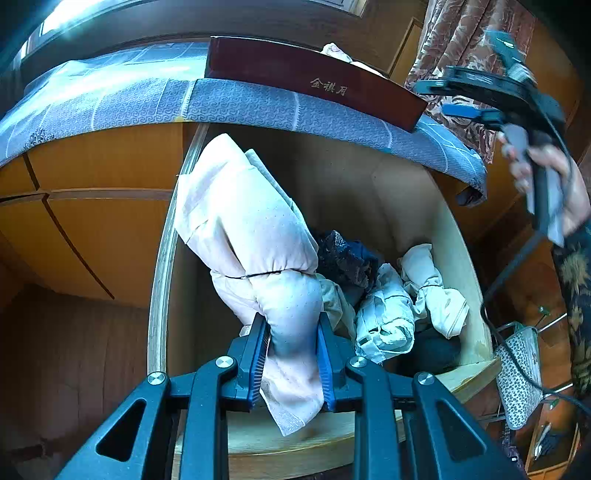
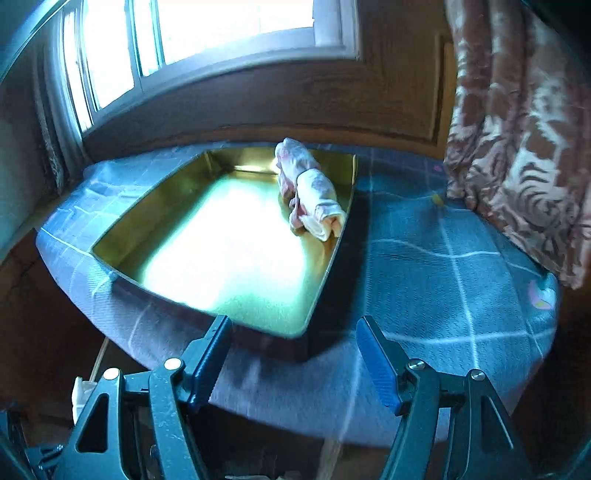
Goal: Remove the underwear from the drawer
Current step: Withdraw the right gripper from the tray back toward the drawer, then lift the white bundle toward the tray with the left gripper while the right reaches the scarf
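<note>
Two tongs show in these views. The left tongs (image 1: 291, 354) are squeezed on a pale pink bundle of underwear (image 1: 255, 236), tied round its middle with a thin dark band. The bundle sticks up above the open drawer (image 1: 461, 258), and a loose flap of it hangs down between the blue pads. Inside the drawer, just past the bundle, lies a dark lacy piece (image 1: 345, 258). Next to that are two more pale rolled bundles (image 1: 410, 302), near the drawer's right wall. Above the drawer is the tabletop with a blue checked cloth (image 1: 236, 103) that hangs over its edge. A dark red box (image 1: 314, 79) with gold writing sits on the cloth.

The right tongs (image 2: 295, 360) are spread wide with nothing between them. In the left view a hand (image 1: 554, 184) holds them up, well to the right of the drawer. They hang over the near edge of the blue cloth. Just past them a shiny gold tray (image 2: 155, 206) rests on the cloth. One rolled pink bundle (image 2: 312, 188) lies in the tray by its right wall. Behind the tray is a bright window (image 2: 207, 33), and a brown patterned curtain (image 2: 524, 122) hangs off to the tray's right
</note>
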The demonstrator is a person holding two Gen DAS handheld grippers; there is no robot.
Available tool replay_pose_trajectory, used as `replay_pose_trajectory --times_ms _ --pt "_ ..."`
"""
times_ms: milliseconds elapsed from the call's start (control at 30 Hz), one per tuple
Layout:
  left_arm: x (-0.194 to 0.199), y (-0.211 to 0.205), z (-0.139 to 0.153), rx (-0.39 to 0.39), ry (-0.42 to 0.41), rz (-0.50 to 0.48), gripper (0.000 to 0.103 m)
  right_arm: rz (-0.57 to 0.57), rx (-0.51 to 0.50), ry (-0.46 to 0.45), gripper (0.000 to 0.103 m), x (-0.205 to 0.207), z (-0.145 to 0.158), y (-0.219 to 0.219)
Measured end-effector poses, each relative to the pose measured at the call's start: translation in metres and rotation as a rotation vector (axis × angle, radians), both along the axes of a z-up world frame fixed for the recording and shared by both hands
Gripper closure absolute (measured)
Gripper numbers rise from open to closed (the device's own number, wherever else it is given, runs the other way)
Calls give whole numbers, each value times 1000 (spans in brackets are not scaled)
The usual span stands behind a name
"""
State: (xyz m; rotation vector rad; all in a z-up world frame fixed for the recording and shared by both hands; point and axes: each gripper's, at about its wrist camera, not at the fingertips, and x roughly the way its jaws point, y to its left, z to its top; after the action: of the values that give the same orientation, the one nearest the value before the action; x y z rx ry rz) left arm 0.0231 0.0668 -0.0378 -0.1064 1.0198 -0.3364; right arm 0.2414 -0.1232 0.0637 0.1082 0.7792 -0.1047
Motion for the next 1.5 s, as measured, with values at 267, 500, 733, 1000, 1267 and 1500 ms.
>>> replay_pose_trajectory --times_ms 267,500,733,1000,1267,1500 --pt "0 -1 1 -5 -8 3 79 101 14 67 32 -48 -27 19" --pt "-1 1 3 -8 -17 6 79 251 15 226 32 -78 -89 59" --pt "-2 4 9 -21 -35 15 79 334 24 357 32 -93 -136 86" --pt "-2 12 27 -32 -78 25 79 343 11 369 32 -109 -145 89" --pt "14 25 75 -45 -195 43 79 296 -13 358 32 -123 -139 93" --pt "53 21 122 -35 -296 24 79 194 -38 335 32 -139 -136 100"
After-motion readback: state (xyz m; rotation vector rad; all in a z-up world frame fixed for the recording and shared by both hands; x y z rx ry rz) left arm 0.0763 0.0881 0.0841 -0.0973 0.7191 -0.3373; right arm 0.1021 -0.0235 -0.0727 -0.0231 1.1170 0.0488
